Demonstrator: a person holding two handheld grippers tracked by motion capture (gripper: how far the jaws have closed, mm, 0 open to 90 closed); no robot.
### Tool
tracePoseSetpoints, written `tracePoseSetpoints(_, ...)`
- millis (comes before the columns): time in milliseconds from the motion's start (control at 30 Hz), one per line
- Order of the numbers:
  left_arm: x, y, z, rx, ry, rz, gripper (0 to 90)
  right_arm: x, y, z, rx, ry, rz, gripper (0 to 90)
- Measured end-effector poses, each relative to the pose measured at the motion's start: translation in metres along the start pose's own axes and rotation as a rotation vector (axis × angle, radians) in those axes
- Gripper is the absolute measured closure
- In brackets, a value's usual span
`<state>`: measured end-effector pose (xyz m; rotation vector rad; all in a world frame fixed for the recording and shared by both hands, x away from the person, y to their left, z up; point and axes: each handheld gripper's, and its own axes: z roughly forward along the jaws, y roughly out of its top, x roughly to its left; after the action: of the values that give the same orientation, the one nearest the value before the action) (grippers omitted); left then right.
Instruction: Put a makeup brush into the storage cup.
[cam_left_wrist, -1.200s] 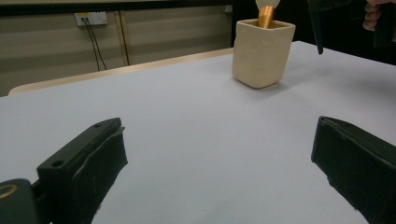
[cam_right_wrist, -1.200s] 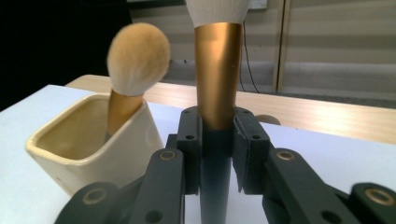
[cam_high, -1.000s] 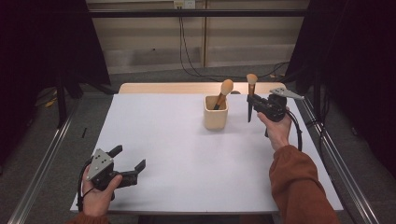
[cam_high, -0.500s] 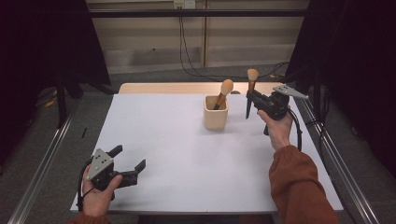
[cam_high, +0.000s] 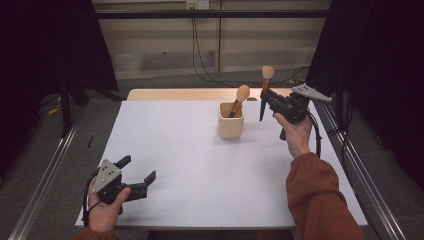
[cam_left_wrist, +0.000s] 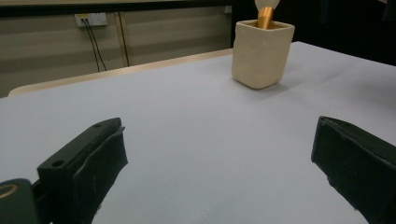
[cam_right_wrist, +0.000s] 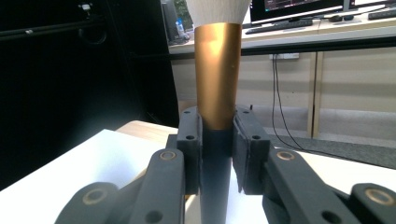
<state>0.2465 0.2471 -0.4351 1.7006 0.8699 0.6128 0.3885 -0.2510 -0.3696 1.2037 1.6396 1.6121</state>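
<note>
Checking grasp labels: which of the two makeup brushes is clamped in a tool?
The upright brush right of the cup, clamped by the right tool. The other brush leans inside the cup, untouched.

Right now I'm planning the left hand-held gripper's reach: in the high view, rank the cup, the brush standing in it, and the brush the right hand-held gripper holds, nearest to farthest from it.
1. Cup, mid-table, up and right of the left hand-held gripper.
2. Brush in the cup, leaning just behind.
3. Held brush, upright at the far right in the right hand-held gripper.
</note>
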Motion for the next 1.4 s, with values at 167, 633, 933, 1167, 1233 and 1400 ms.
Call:
tracePoseSetpoints(167,0.0,0.0,0.0,0.008,-0.005,0.004,3.0,0.003,0.006,0.001,-0.006,0.021,-0.001,75.1)
tracePoseSetpoints(633,0.0,0.0,0.0,-0.003,-0.003,-0.009,3.1,0.02,0.022,0.012,-0.03,0.062,-0.018,75.1)
tracePoseSetpoints(933,-0.001,0.001,0.0,0.005,-0.016,-0.021,3.2,0.031,0.027,0.023,-0.032,0.086,-0.023,75.1)
tracePoseSetpoints(1167,-0.001,0.001,-0.001,0.0,-0.012,-0.007,3.2,0.038,0.028,0.034,-0.021,0.101,-0.024,75.1)
tracePoseSetpoints(1233,-0.001,0.001,-0.001,-0.004,-0.011,-0.011,3.2,0.039,0.028,0.036,-0.017,0.105,-0.024,75.1)
tracePoseSetpoints(1400,-0.001,0.001,-0.001,-0.001,-0.009,-0.005,3.2,0.042,0.028,0.04,-0.014,0.113,-0.027,75.1)
